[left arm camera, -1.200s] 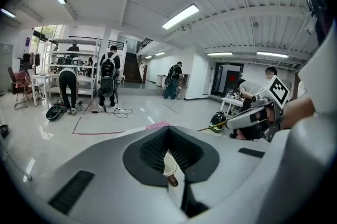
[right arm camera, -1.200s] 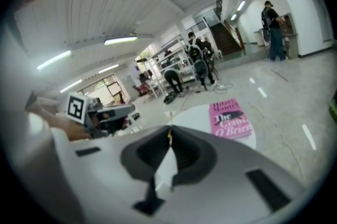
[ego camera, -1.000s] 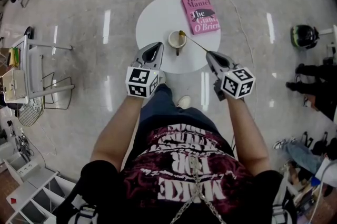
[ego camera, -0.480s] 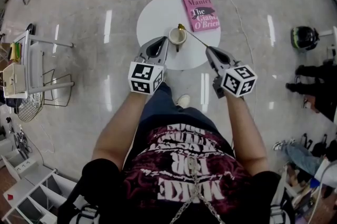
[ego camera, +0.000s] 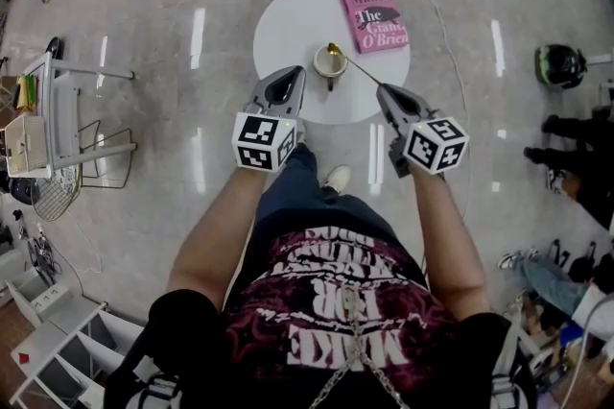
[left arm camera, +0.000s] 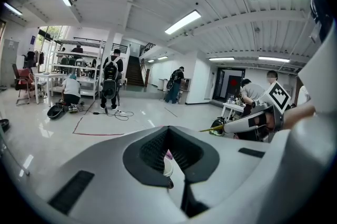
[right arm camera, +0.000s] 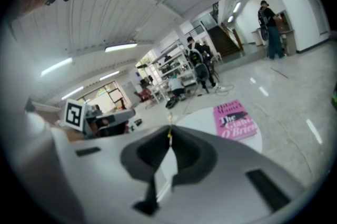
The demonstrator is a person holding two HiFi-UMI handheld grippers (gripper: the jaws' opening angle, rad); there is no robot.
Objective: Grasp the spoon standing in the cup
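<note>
**A:** Where is the spoon, and do we have it?

**B:** Our right hand-held gripper (ego camera: 381, 88) is closed on the very end of its handle. The spoon (ego camera: 357, 69) slants away from there to the cup (ego camera: 329, 64), with its bowl over the cup's rim. Whether it touches the cup we cannot tell. The cup stands near the middle of the round counter (ego camera: 288, 23), and a book (ego camera: 376, 15) lies apart from it on the far right side.

**A:** And our other hand?

**B:** Our left hand-held gripper (ego camera: 295, 72) hangs just left of the cup, jaws together, with nothing in them.

**A:** How do we expect the spoon to handle?

**B:** We judge it to be thin metal: light, stiff, smooth and likely slippery between the pads. Weight is no worry, but leverage is. Pinched at the tip, the whole length hangs out beyond the jaws, so it could swivel in our grip.

**A:** So where should we take hold?

**B:** Further along the handle, nearer the middle, with the flat faces against the pads and not the narrow edges. We should also keep it off the rim, since the cup looks like ceramic and a sideways drag could tip it.
</note>
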